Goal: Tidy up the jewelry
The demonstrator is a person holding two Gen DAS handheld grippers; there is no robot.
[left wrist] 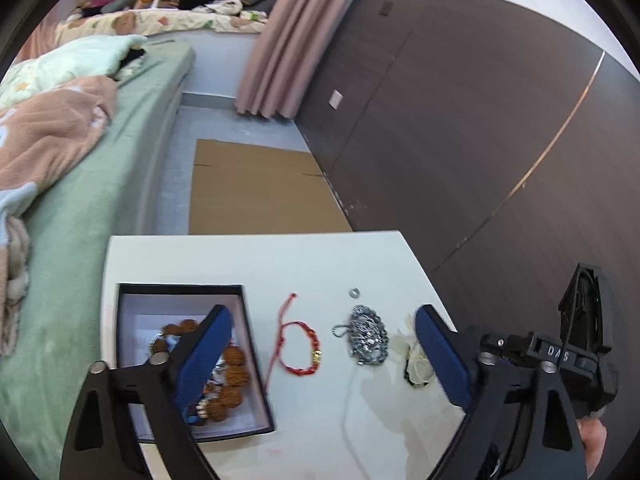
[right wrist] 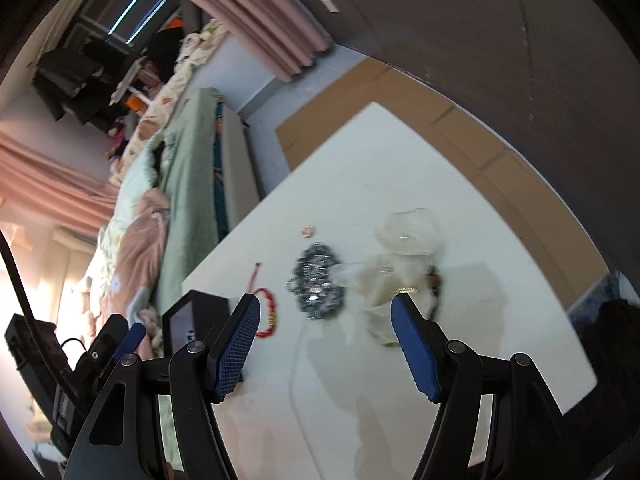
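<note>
A black box (left wrist: 256, 364) with a pale lining stands at the white table's left and holds a brown bead bracelet (left wrist: 234, 376). A red cord bracelet (left wrist: 300, 346) with a gold bead, a silver chain pile (left wrist: 366, 336) and a small ring (left wrist: 355, 291) lie to its right. My left gripper (left wrist: 324, 356) is open above the red bracelet, its left finger over the box. My right gripper (right wrist: 326, 340) is open and empty above the table, near the chain (right wrist: 318, 286) and a clear plastic bag (right wrist: 400, 264). The red bracelet (right wrist: 270, 312) and box (right wrist: 200, 320) show at its left.
A thin white cable (left wrist: 348, 420) runs across the table's near part. A bed (left wrist: 92, 184) with green sheet and blankets stands left of the table. Flat cardboard (left wrist: 260, 188) lies on the floor beyond it. A dark wall (left wrist: 480, 120) is at right.
</note>
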